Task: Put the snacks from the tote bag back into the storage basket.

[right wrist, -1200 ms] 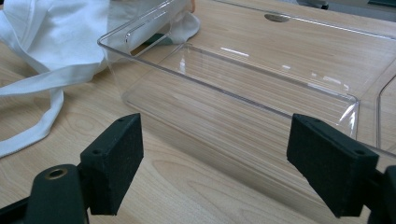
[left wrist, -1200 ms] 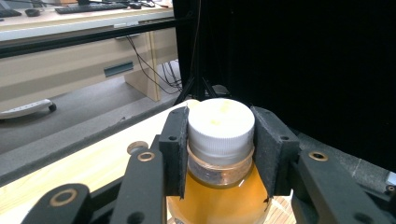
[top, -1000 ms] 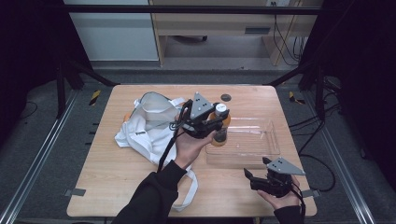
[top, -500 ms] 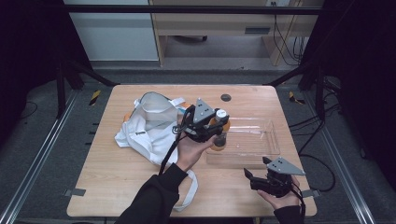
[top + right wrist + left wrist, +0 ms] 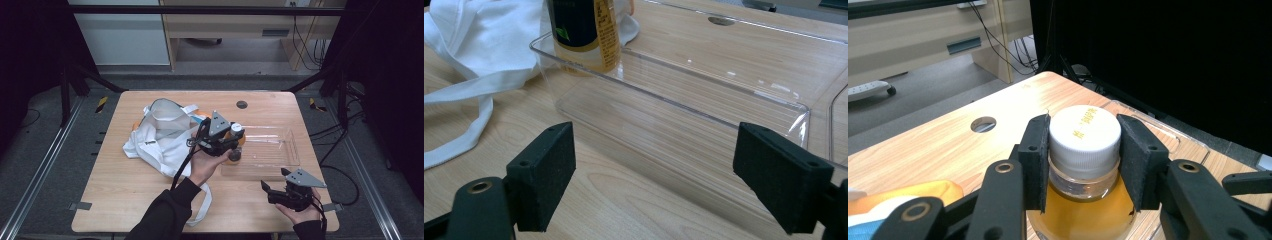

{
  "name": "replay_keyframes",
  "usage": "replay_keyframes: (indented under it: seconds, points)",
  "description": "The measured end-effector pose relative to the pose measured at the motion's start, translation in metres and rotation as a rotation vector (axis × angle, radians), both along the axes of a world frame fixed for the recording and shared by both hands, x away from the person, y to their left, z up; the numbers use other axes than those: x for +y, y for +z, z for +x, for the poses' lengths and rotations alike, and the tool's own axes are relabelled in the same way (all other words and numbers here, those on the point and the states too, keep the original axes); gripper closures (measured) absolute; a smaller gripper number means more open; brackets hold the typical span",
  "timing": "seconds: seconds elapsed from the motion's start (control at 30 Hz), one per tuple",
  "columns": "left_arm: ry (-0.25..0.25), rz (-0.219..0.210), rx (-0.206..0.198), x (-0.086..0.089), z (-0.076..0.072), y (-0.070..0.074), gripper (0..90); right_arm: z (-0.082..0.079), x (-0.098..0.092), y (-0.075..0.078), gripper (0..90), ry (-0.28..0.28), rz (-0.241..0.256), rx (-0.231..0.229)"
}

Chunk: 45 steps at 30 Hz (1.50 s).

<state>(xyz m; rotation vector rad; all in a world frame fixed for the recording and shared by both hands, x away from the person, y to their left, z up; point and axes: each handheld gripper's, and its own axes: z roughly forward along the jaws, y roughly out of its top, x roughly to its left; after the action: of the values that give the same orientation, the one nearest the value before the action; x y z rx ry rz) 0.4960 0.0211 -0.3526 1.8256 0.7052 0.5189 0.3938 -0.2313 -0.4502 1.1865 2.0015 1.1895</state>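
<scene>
A bottle of amber liquid (image 5: 235, 154) with a white cap (image 5: 1084, 132) stands upright in the left end of a clear plastic tray (image 5: 290, 150). My left gripper (image 5: 234, 133) is shut on the cap, one black pad (image 5: 1035, 160) pressed to each side. In the right gripper view the bottle (image 5: 584, 35) shows a dark label behind the tray's near wall (image 5: 674, 105). My right gripper (image 5: 267, 192) is held open near the table's front right edge, in front of the tray, with nothing between its fingers (image 5: 546, 175).
A white cloth bag (image 5: 160, 135) lies crumpled left of the tray, its strap trailing toward the front edge, with an orange object (image 5: 202, 114) partly under it. A round hole (image 5: 241, 104) marks the table's far side. Metal frame rails flank the table.
My left gripper has come slightly nearer and lower with the bottle, whose base now rests in the tray. The right gripper has stayed still.
</scene>
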Motion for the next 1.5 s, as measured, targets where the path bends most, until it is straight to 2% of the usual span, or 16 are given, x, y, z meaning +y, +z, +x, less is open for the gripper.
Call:
replay_keyframes:
  seconds: [0.23,0.33,0.63,1.17,1.5]
  points:
    - [-0.006,0.005,0.002,0.002,0.002,-0.008,58.7,0.000,0.000,0.000,17.2,0.004,0.002,0.003]
    - [0.000,0.004,0.021,0.003,0.001,-0.012,58.7,0.000,0.000,0.000,17.1,0.004,0.000,0.002]
    - [0.006,0.022,0.047,0.006,-0.001,-0.022,58.7,0.001,0.000,-0.001,16.9,0.004,-0.003,0.001]
    - [0.005,0.029,0.059,0.008,-0.002,-0.036,58.6,0.000,0.001,-0.001,16.9,0.003,-0.002,0.004]
    - [0.004,0.016,0.044,0.009,-0.004,-0.043,58.5,0.001,0.000,-0.002,16.8,0.002,-0.004,0.004]
